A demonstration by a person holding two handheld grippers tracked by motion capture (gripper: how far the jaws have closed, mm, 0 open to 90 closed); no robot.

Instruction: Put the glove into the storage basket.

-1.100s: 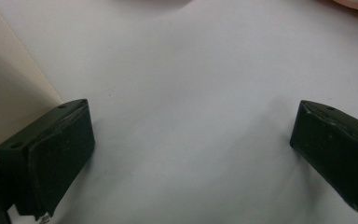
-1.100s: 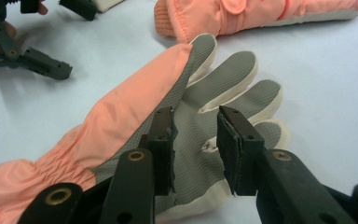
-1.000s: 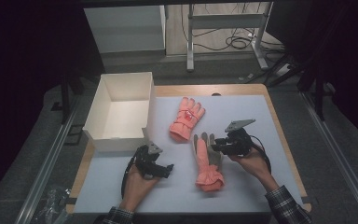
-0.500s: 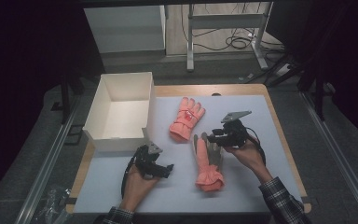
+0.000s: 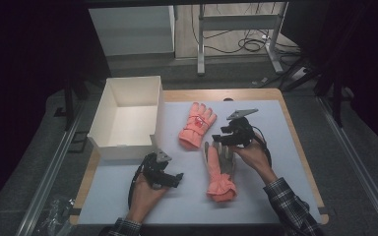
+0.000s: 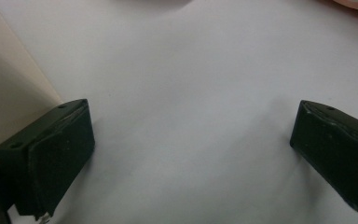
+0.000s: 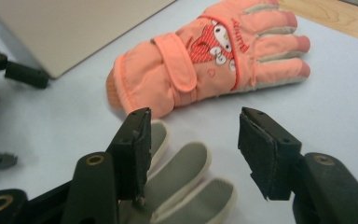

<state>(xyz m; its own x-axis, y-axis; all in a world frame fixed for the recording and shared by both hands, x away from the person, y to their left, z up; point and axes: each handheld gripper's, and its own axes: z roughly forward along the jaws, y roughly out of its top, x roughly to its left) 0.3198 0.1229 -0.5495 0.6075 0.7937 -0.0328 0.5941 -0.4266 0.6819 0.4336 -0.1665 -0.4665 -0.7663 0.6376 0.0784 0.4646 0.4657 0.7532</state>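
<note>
If I close my open right tool (image 7: 193, 154) too high, it could miss the glove's (image 7: 186, 179) grey fingers, while my left tool (image 6: 191, 154) waits open.

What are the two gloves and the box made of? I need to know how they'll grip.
Far glove: padded orange fabric, matte, stitched strap. Near glove: grey palm, maybe rubbery. Box: thin flat walls, matte white, likely cardboard.
</note>
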